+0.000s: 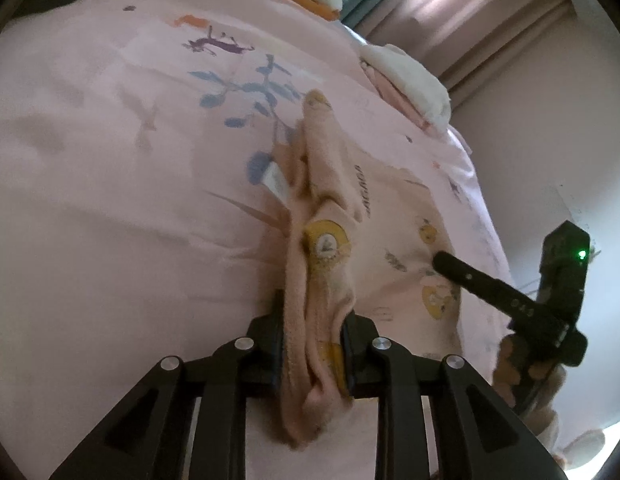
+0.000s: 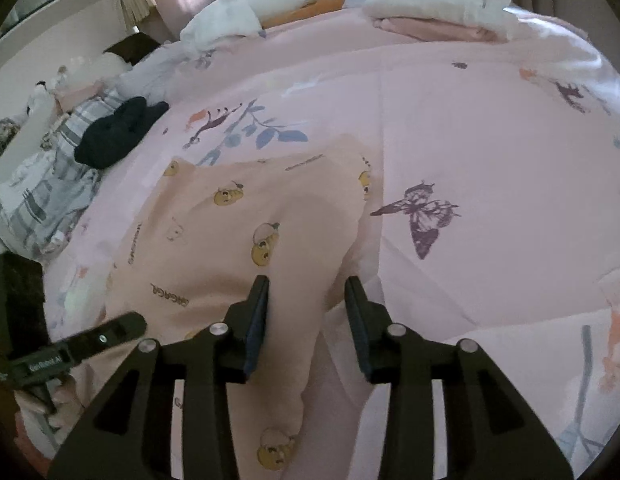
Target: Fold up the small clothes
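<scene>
A small peach garment with yellow cartoon prints (image 2: 238, 240) lies on the pink bedsheet (image 2: 470, 140). In the left wrist view my left gripper (image 1: 313, 344) is shut on a bunched edge of the garment (image 1: 322, 280), which is lifted into a ridge running away from the fingers. In the right wrist view my right gripper (image 2: 306, 320) is open, its jaws apart over the garment's near right edge, holding nothing. The right gripper also shows at the right of the left wrist view (image 1: 442, 260). The left gripper shows at the lower left of the right wrist view (image 2: 110, 332).
A black cloth (image 2: 118, 132) and a grey plaid garment (image 2: 50, 184) lie at the left of the bed. Folded white and pink stacks (image 2: 438, 12) and white pillows (image 2: 262, 4) sit at the far edge. Curtains (image 1: 450, 8) hang behind.
</scene>
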{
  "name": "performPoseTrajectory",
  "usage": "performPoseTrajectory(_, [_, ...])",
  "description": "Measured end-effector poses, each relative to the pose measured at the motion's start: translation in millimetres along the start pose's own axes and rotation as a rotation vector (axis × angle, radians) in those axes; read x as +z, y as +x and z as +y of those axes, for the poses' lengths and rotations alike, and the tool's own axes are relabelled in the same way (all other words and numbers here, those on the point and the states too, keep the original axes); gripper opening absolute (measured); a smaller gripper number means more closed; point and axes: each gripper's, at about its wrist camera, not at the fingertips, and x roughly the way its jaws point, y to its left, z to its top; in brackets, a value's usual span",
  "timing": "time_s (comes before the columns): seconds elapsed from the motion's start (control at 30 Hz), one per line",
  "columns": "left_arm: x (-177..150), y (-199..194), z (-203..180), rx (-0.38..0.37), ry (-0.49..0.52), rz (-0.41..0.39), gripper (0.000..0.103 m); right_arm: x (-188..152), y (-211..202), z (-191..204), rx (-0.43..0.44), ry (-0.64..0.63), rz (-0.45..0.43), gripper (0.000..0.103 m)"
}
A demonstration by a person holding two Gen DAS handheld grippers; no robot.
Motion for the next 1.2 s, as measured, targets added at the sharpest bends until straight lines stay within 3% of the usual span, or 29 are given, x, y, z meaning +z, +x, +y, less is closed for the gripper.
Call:
performPoseTrajectory(0.13, [3.2, -6.5, 6.9, 0.018, 0.009, 0.002, 0.03, -1.2, -6.5, -9.1, -0.017, 0.063, 0.01, 0.043])
performPoseTrajectory(0.3, [5.7, -15.1, 5.5, 0.093, 0.047, -0.022, 0.037, -2.6, -25.6, -3.9, -0.141, 0.035, -0.011, 0.053])
performPoseTrajectory(0.43, [6.3, -15.2, -6.0, 0.172, 0.114, -0.025, 0.04, -2.2, -45.5, -5.3, -0.271, 0.044, -0.032, 0.054])
performPoseTrajectory(0.53, [7.2, -23.8, -11.7, 0.195, 0.122, -0.066, 0.04, -1.7, -53.6, -0.7, -0.279, 0.034, -0.041, 0.057])
performPoseTrajectory(0.63, [12.6, -34.7, -13.0, 0.387, 0.167, -0.161, 0.04, -2.7, -58.7, 5.1, -0.29, 0.036, -0.044, 0.066])
performPoseTrajectory(0.7, [18.5, -39.4, -8.5, 0.446, 0.158, -0.173, 0.04, -3.9, -62.4, 8.6, -0.277, 0.042, -0.053, 0.068])
performPoseTrajectory(0.77, [22.6, -41.2, -5.2, 0.407, 0.127, -0.147, 0.04, -3.4, -64.6, 11.5, -0.255, 0.053, -0.062, 0.072])
performPoseTrajectory(0.83, [25.4, -44.5, -9.1, 0.305, 0.084, -0.122, 0.044, -3.0, -66.9, 12.5, -0.247, 0.08, -0.07, 0.075])
performPoseTrajectory(0.9, [25.7, -47.4, -18.8, 0.234, 0.081, -0.134, 0.067, -3.5, -69.2, 11.7, -0.234, 0.118, -0.073, 0.08])
performPoseTrajectory(1.0, [22.5, -49.4, -47.2, 0.138, 0.157, -0.153, 0.093, -8.5, -72.6, 9.1, -0.196, 0.179, -0.082, 0.087])
performPoseTrajectory(1.07, [20.3, -49.5, -58.7, 0.111, 0.203, -0.158, 0.102, -11.5, -72.4, 10.4, -0.176, 0.179, -0.069, 0.089])
performPoseTrajectory(1.2, [17.4, -45.8, -78.5, 0.169, 0.269, -0.187, 0.102, -14.2, -71.2, 14.2, -0.219, 0.166, -0.059, 0.096])
